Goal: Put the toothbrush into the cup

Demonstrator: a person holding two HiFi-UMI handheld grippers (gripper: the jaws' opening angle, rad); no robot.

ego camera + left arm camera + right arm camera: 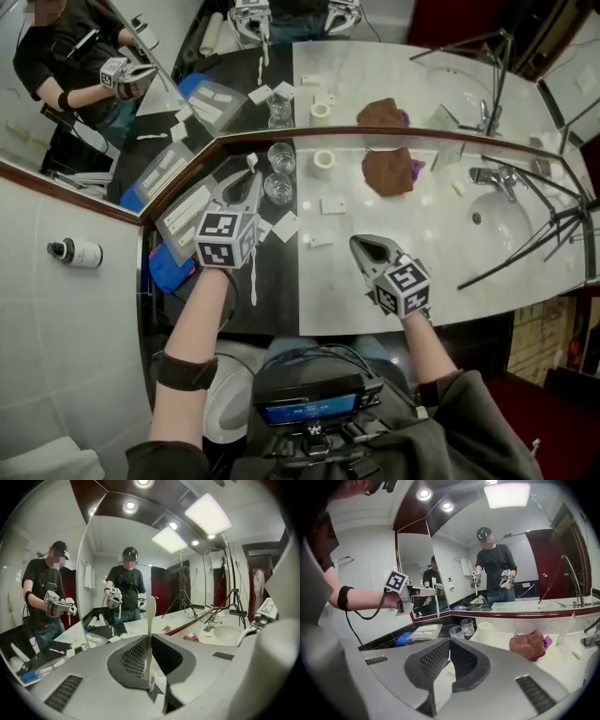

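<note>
**Toothbrush [150,609] pinched, cup still to reach**

It stands upright in the left gripper [150,640], above the table [394,272]. The right gripper [449,645] is pressed together, empty. Next: carry it over a glass cup [278,188], probably the nearer, and lower it in.

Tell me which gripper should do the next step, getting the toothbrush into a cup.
Left. The left gripper is shut on the toothbrush, and in the head view its tips show next to the glass cups. The right gripper is shut, empty and farther from them.
</note>
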